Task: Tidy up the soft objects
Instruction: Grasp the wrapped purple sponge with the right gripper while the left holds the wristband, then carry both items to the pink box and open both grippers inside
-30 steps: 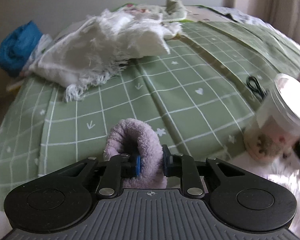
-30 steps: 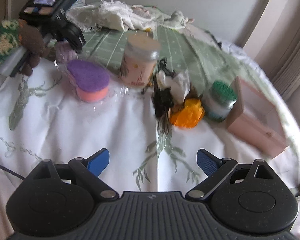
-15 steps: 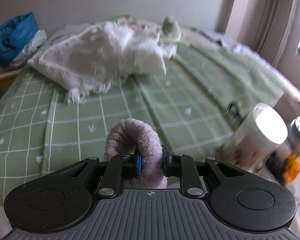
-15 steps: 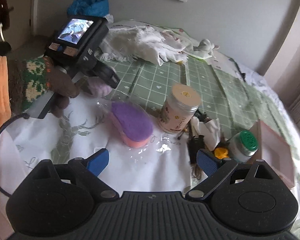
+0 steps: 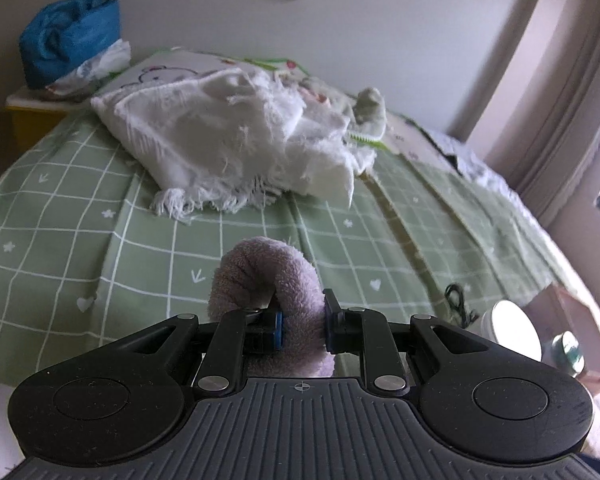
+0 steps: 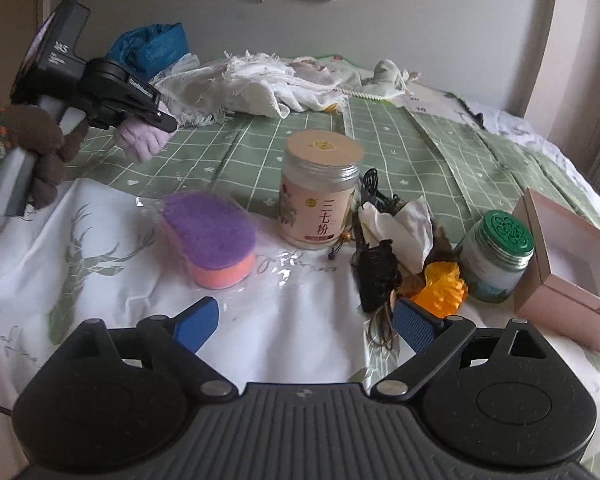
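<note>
My left gripper [image 5: 302,320] is shut on a fuzzy lilac cloth roll [image 5: 268,276] and holds it above the green checked bedspread [image 5: 100,248]. In the right wrist view the left gripper [image 6: 156,118] shows at the far left with the lilac roll [image 6: 140,140] hanging from it. My right gripper [image 6: 304,320] is open and empty above the white deer-print cloth [image 6: 100,264]. A purple and pink sponge [image 6: 212,240] in clear wrap lies just ahead of it on the left.
A white fringed blanket [image 5: 228,148] and a blue bundle [image 5: 72,40] lie at the far end of the bed. A wooden-lidded jar [image 6: 320,192], a green-lidded jar [image 6: 498,256], an orange fluffy item [image 6: 444,288], crumpled tissue with a black item [image 6: 396,232] and a pink box [image 6: 568,264] stand ahead of the right gripper.
My left gripper has risen and tilted up with the lilac roll still held. The right gripper has pulled back and tilted up, so more of the bed shows; its jaws stay open.
</note>
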A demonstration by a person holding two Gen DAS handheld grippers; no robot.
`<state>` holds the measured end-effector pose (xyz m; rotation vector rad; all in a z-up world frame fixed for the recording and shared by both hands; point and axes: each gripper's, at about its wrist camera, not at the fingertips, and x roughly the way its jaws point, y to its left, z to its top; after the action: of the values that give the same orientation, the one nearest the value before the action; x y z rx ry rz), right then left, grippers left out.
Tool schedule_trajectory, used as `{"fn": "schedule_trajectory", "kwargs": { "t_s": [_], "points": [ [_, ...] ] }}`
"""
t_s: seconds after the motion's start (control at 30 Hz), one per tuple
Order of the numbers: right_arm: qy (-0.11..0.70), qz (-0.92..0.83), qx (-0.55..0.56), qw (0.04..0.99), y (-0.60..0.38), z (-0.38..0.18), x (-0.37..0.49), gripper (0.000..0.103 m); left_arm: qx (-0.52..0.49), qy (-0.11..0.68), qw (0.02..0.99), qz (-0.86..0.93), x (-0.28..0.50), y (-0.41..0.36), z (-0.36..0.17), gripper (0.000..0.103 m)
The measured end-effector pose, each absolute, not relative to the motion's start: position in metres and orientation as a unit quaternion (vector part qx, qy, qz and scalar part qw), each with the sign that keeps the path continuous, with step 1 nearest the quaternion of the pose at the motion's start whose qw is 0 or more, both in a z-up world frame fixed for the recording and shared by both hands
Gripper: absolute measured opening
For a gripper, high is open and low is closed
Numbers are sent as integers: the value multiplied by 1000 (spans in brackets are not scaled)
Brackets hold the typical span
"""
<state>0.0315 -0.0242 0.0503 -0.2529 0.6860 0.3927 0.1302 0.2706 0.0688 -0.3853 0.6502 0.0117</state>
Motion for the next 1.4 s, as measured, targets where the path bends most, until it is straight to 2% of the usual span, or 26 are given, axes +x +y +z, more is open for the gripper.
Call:
{"fn": "schedule_trajectory", "kwargs": {
  "t_s": [0.23, 0.4, 0.43, 0.53, 0.63, 0.73, 0.93, 1.1, 1.23, 1.4],
  "points": [
    [316, 275, -149, 896, 26, 43, 76, 95, -190, 341, 921, 9, 141, 270, 51, 21],
    [378, 326, -157, 852, 66, 11, 126, 95, -168, 351, 921, -4, 145, 264, 42, 21],
    [386, 325, -167, 847, 72, 5, 132, 94, -157, 352, 923, -3, 146, 261, 41, 21],
    [409, 326, -148, 839, 74, 8, 140, 74, -129, 361, 924, 6, 147, 254, 44, 21],
    [400, 352, -110, 839, 63, 37, 128, 72, -131, 340, 931, -18, 142, 245, 70, 21],
    [356, 367, -111, 853, 43, 82, 108, 72, -122, 316, 940, -43, 138, 227, 112, 21],
    [297, 317, -92, 896, -23, 170, 98, 72, -50, 274, 957, -77, 145, 152, 202, 21],
    [260, 193, -108, 940, -112, 215, 110, 72, -58, 281, 948, -140, 162, 59, 243, 21],
    [265, 113, -75, 955, -191, 226, 125, 72, -32, 305, 928, -213, 177, -33, 240, 21],
    [269, 42, -22, 962, -276, 207, 142, 72, 1, 343, 899, -271, 197, -132, 192, 21]
  ]
}}
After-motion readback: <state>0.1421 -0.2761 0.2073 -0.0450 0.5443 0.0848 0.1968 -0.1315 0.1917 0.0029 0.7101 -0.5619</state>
